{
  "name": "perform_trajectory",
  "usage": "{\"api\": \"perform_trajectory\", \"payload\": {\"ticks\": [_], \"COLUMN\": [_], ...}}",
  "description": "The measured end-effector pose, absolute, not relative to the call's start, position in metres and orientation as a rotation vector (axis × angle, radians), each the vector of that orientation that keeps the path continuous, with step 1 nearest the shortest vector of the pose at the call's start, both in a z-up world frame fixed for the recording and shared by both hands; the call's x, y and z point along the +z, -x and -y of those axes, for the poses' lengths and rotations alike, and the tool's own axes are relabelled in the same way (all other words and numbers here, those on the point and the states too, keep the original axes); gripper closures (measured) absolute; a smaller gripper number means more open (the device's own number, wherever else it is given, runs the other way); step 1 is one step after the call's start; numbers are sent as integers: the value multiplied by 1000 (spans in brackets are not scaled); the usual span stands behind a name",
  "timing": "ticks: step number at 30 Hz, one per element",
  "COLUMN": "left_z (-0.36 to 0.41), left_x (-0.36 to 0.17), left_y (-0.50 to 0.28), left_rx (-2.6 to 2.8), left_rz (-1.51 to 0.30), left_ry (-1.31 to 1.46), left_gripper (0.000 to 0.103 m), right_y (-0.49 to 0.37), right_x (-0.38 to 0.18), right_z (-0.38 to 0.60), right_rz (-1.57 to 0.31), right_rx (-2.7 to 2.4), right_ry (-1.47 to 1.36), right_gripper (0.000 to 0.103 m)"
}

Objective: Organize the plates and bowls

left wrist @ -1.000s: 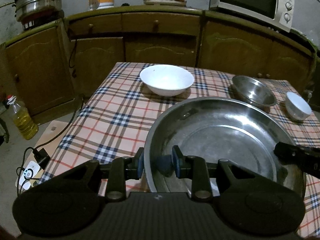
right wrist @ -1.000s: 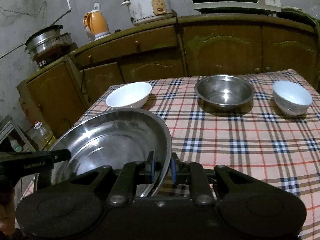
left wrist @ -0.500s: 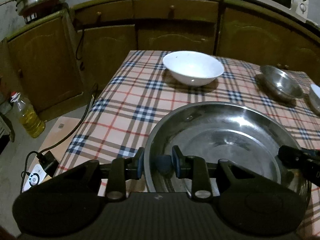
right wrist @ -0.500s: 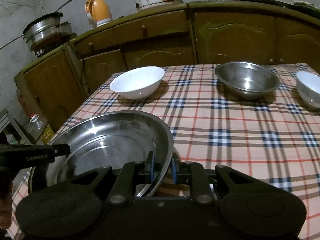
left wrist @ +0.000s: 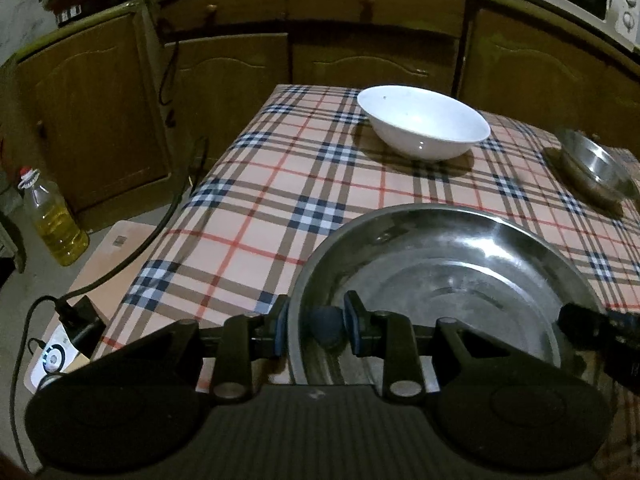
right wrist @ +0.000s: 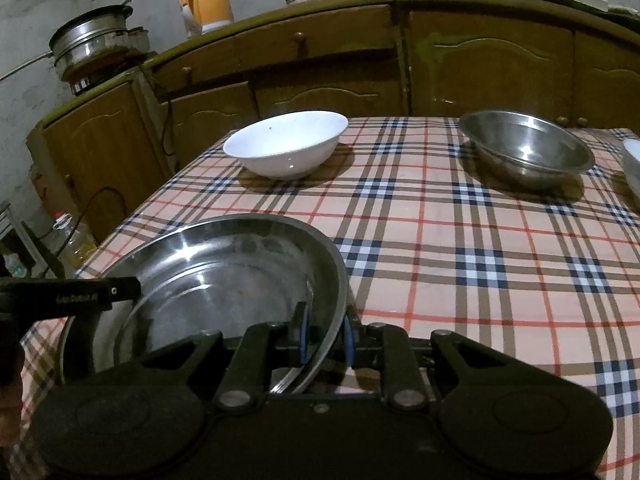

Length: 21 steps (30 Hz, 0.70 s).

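A large steel basin [left wrist: 448,276] sits low over the near left part of the plaid table [left wrist: 280,184]. My left gripper [left wrist: 316,322] is shut on its near left rim. My right gripper [right wrist: 326,338] is shut on the basin's [right wrist: 208,272] right rim. A white bowl [left wrist: 424,120] stands at the far side; it also shows in the right wrist view [right wrist: 286,148]. A smaller steel bowl [right wrist: 524,148] stands far right, also visible in the left wrist view [left wrist: 596,168]. A small white bowl [right wrist: 632,164] is cut off by the right edge.
Wooden cabinets [right wrist: 480,60] run behind the table with a kettle [right wrist: 208,4] and a steel pot [right wrist: 96,40] on top. An oil bottle [left wrist: 52,220] and a cable with a plug [left wrist: 76,316] lie on the floor left of the table.
Both grippers have carried the large basin toward the table's near left corner and lower. The far bowls now appear nearer and further right in both views.
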<state>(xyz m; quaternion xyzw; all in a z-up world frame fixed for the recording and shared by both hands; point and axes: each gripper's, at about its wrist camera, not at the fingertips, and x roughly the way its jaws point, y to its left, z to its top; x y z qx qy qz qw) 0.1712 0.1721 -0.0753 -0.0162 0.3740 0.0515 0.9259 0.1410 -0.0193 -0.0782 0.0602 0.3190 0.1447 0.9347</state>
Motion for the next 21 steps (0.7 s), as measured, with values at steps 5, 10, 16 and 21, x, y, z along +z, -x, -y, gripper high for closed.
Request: {"api": "perform_trajectory", "payload": {"ticks": [5,10,16,21], "left_z": [-170,-172,-160,-134], "left_x": [-76,-73,-54,-36], "left_y": [-169,-164,-144,-135], "left_rx": [113,148,172,148], "left_rz": [-756,-774,-755,-722], "left_ry": [24,64,89,86], "left_gripper": [73,72,71,71], "right_y": [-141,-133,-121,-107], "right_x": [-81,-70,-49,-31], "right_z": [18,27,55,95], "right_rz": [-674,-643,-615,-586], "right_rx": [304,285,286,247], "right_ry": [-95,-102,-98,-121], "right_gripper": [73,71,44,34]}}
